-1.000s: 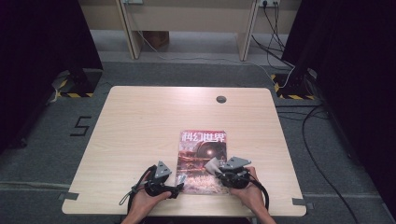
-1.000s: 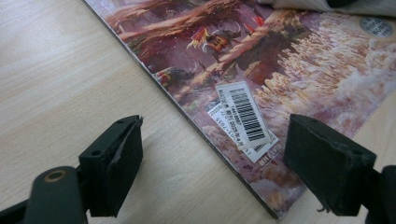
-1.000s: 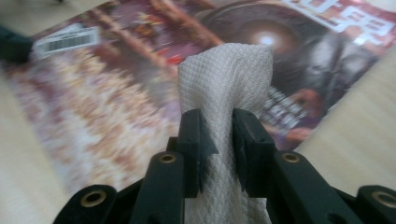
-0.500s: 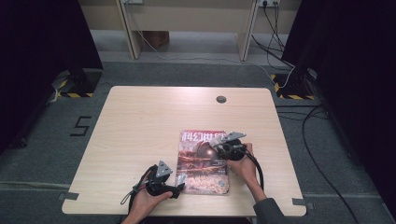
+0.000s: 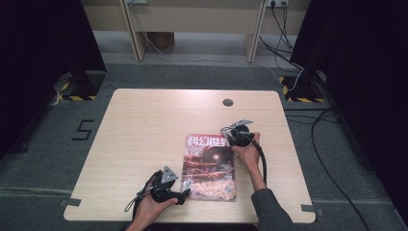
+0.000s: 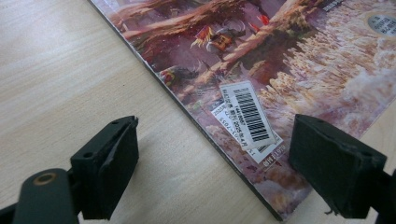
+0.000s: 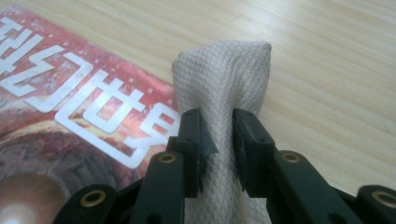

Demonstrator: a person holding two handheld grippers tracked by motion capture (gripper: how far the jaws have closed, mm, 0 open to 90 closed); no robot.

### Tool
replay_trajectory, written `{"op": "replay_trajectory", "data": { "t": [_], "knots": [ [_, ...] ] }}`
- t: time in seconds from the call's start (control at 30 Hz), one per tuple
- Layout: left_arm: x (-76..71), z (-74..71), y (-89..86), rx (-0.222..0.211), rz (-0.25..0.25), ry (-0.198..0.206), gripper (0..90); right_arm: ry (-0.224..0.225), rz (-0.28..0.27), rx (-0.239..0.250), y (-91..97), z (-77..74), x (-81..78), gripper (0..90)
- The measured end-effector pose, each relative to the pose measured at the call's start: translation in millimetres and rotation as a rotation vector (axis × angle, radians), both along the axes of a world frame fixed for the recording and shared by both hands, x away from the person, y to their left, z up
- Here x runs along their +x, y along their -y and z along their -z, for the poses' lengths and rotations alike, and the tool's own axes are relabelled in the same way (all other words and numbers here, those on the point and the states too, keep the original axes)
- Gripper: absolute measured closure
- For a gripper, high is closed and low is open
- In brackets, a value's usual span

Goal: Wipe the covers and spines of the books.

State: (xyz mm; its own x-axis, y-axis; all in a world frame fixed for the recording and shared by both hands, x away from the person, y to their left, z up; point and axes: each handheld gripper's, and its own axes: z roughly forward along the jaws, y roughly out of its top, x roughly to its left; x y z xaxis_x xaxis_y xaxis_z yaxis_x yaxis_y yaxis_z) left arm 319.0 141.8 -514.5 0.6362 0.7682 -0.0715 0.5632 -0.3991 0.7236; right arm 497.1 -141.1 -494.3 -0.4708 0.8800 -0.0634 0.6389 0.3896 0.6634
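Pale wood table (image 5: 144,125) bearing a magazine (image 5: 210,168), grey carpet (image 5: 192,72) around

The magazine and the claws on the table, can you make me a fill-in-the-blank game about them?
1. The right claw is shut on a white ____.
2. The left claw is ____, with nothing pinched between its jaws.
3. The white sticker near the corner of the magazine has a black ____ printed on it.
4. The magazine lies flat on a wooden ____.

Missing words: cloth; open; barcode; table
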Motion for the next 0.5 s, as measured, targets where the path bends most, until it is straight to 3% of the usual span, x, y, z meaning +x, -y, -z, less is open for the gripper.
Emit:
{"op": "replay_trajectory", "data": {
  "t": [0.13, 0.3, 0.5],
  "knots": [
    [0.6, 0.2, -0.5, -0.005, -0.001, -0.007, 15.2, 0.023, -0.032, -0.084, -8.8, -1.7, -0.7, 73.5],
    [0.8, 0.1, -0.3, -0.004, 0.0, -0.008, 15.2, 0.022, -0.057, -0.08, -24.1, -1.8, -1.3, 72.8],
    [1.0, 0.0, -0.4, -0.003, 0.001, -0.009, 15.2, 0.03, -0.145, -0.053, -66.7, 1.0, -5.5, 72.9]
  ]
}}
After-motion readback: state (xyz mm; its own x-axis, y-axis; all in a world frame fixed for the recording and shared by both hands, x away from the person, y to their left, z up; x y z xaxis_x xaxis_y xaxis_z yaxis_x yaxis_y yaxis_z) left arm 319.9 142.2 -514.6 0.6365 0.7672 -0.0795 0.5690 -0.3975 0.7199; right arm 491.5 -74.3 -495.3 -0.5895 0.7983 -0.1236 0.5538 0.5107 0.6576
